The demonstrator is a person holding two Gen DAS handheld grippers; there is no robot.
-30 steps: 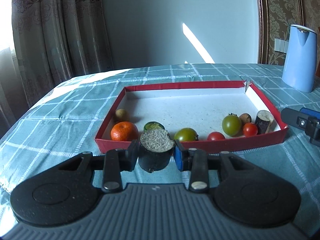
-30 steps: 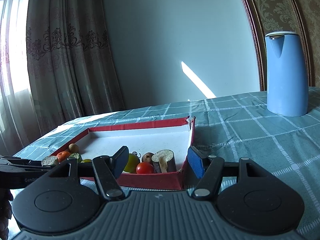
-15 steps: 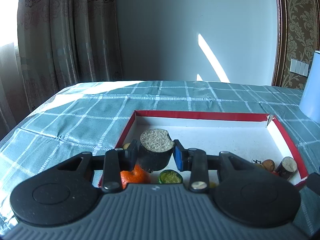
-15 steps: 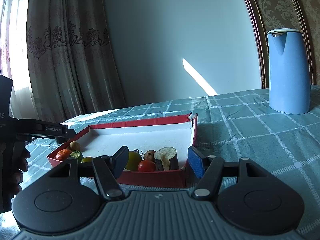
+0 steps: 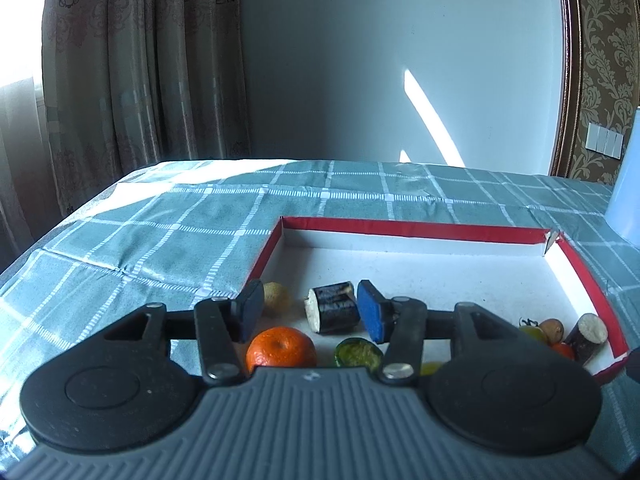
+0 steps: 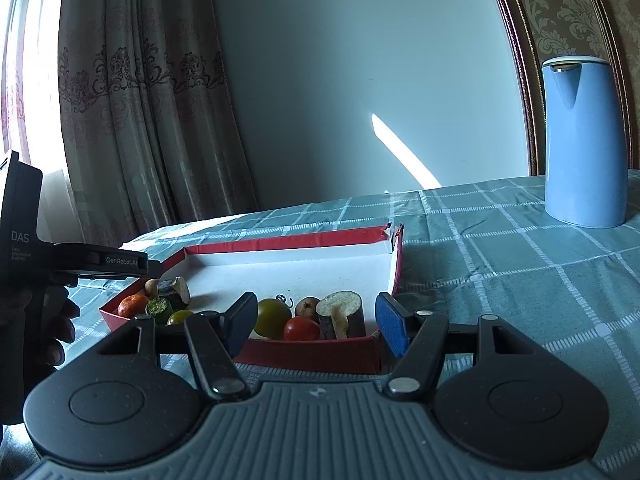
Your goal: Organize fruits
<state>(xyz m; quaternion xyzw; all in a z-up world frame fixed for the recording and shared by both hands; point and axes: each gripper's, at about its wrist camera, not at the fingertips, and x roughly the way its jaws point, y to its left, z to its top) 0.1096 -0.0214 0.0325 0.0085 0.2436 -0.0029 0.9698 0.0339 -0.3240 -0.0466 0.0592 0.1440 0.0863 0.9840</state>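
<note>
Left gripper (image 5: 310, 312): jaws have just been opening and now stand apart with nothing gripped. The dark cut piece (image 5: 332, 312) lies on its side on the white floor of the red-rimmed tray (image 5: 400, 227), between the open pads but clear of both, near the tray's left wall. Release appears complete.

Right gripper (image 6: 316, 322): jaws part open and empty, hovering outside the tray's near right corner.

Contents of the tray fall into two groups. By the left wall: the cut piece, a small tan fruit (image 5: 276, 296), an orange (image 5: 281, 347) and a halved green fruit (image 5: 356, 354). At the near right corner: a second dark cut piece (image 6: 342, 314) standing upright, a red tomato (image 6: 302, 329), a green tomato (image 6: 273, 317) and a small brown fruit (image 6: 307, 306).

No fruit is visible on the tablecloth (image 6: 500, 280) outside the tray (the blue jug (image 6: 582, 140) at the far right is the only other object). Judgement: gathering is largely finished; any remaining work would be regrouping within the tray and withdrawing the left tool.
</note>
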